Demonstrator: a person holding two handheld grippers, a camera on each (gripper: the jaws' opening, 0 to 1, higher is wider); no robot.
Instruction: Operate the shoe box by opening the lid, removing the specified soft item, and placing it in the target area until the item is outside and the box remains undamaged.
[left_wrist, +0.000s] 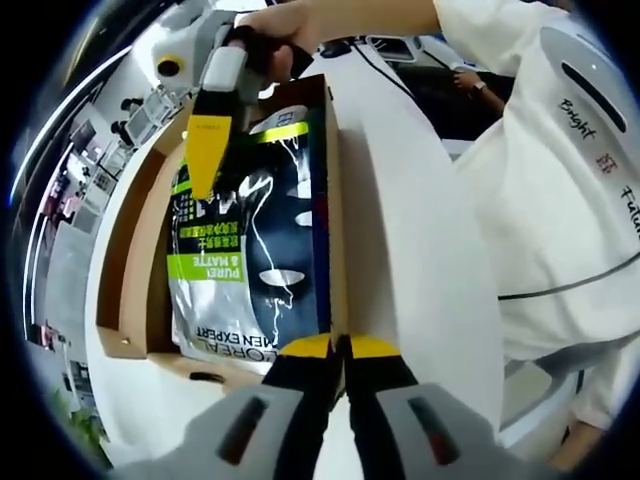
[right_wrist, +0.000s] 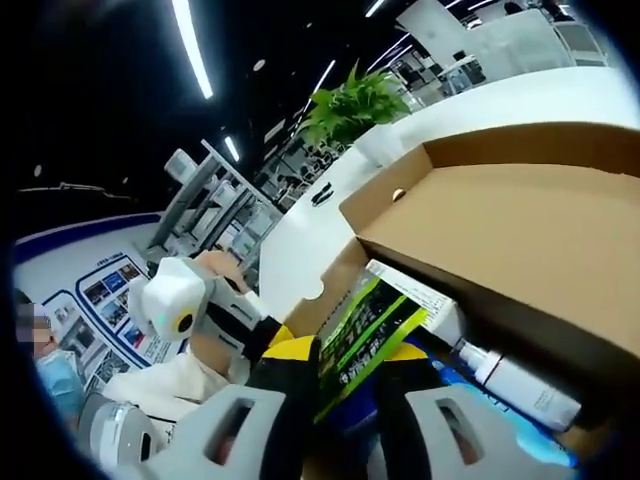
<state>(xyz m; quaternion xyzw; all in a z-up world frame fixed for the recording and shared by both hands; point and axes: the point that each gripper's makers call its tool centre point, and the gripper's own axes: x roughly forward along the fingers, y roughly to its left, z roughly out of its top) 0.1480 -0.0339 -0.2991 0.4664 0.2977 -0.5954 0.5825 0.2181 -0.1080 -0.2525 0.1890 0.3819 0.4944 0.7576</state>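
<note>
An open brown cardboard shoe box lies on a white counter. Inside is a soft silver, black and green pouch printed "MEN EXPERT". My left gripper sits at the near end of the box's right wall, its yellow-tipped jaws shut on that wall's edge. My right gripper reaches into the box from the far end, held by a hand. In the right gripper view my right gripper is shut on the pouch's green edge. The raised lid hangs above it.
A white bottle lies in the box beside the pouch. The white counter runs along the box's right side. A person in a white jacket stands close by. A potted plant stands at the counter's far end.
</note>
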